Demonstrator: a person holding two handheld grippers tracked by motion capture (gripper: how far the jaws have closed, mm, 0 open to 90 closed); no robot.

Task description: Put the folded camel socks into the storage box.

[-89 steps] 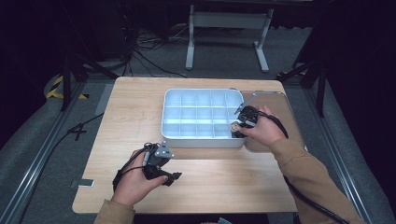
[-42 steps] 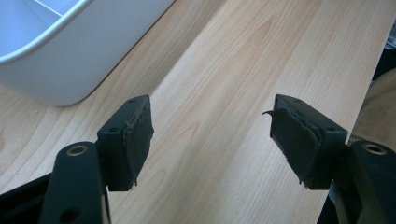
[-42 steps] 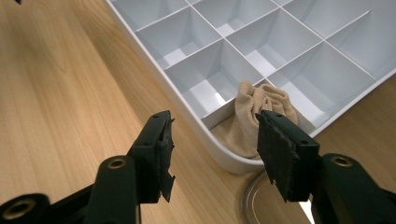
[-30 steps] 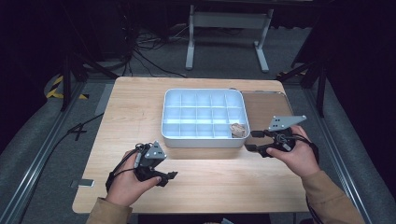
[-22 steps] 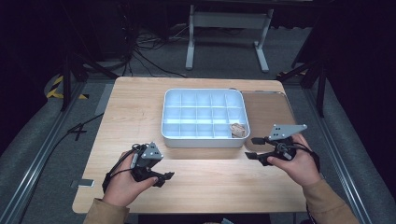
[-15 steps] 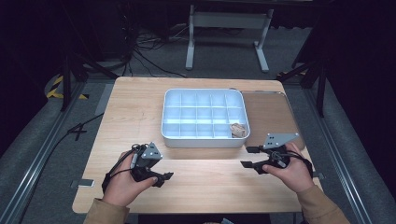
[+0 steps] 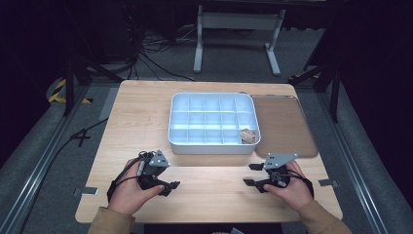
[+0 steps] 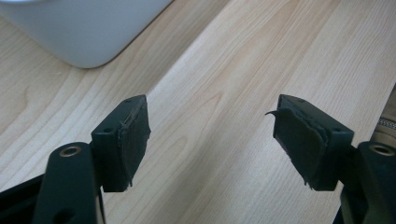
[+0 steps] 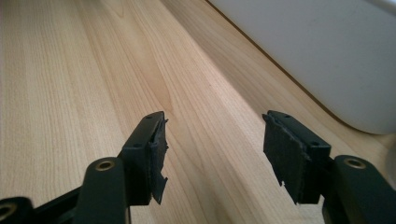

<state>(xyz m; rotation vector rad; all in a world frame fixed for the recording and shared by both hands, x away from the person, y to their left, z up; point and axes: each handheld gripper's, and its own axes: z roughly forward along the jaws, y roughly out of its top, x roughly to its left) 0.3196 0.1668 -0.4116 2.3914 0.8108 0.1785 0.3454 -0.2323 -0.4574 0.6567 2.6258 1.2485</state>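
Note:
A white compartment tray stands mid-table, with a small tan object lying in its near right compartment. My left gripper rests low over the wood near the front left, its jaws pointing right; in the left gripper view this gripper is open with bare wood between the jaws. My right gripper sits near the front right with its jaws pointing left. It is open and empty in the right gripper view. The tray's outer wall lies beyond the right jaws.
A flat brown lid lies right of the tray, touching its side. The tray's rounded corner appears in the left gripper view. Bare wooden table spreads between the two hands. Stands and cables are on the floor beyond the table.
My right gripper has drawn back from the tray's near right compartment to the table's front, leaving the tan object there. The left hand shifted only slightly.

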